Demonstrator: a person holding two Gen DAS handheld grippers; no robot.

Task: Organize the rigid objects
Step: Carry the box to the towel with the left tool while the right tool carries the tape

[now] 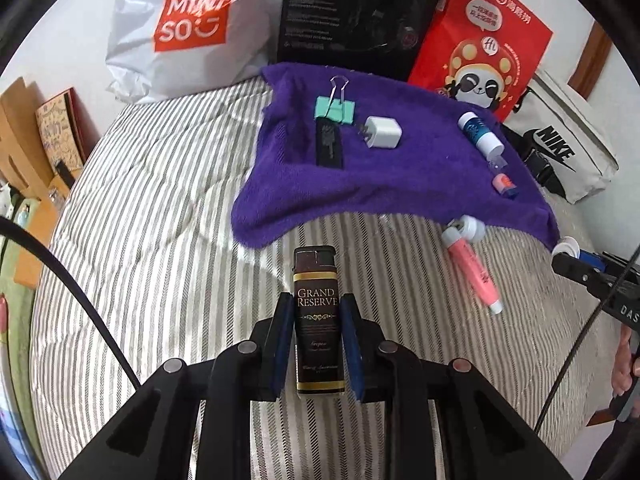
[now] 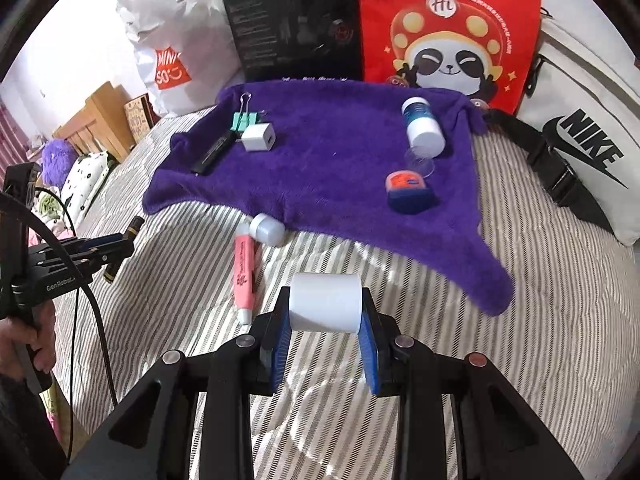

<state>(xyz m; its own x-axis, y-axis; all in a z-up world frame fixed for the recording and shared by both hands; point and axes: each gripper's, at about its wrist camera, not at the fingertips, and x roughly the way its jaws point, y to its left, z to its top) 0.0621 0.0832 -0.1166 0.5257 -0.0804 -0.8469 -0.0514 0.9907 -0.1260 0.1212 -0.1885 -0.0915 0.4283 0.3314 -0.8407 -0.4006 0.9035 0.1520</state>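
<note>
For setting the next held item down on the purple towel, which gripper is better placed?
Right, probably. The right gripper, shut on the white cylinder, sits nearer the purple towel edge. The left gripper holds the brown lighter farther back over the striped bedding.

Striped bedspread (image 1: 160,240); along the wall behind it, a white Miniso bag (image 1: 180,28), black box (image 1: 352,12), red panda bag (image 1: 480,32) and white Nike bag (image 2: 580,140); wooden furniture (image 2: 100,120) at far left
</note>
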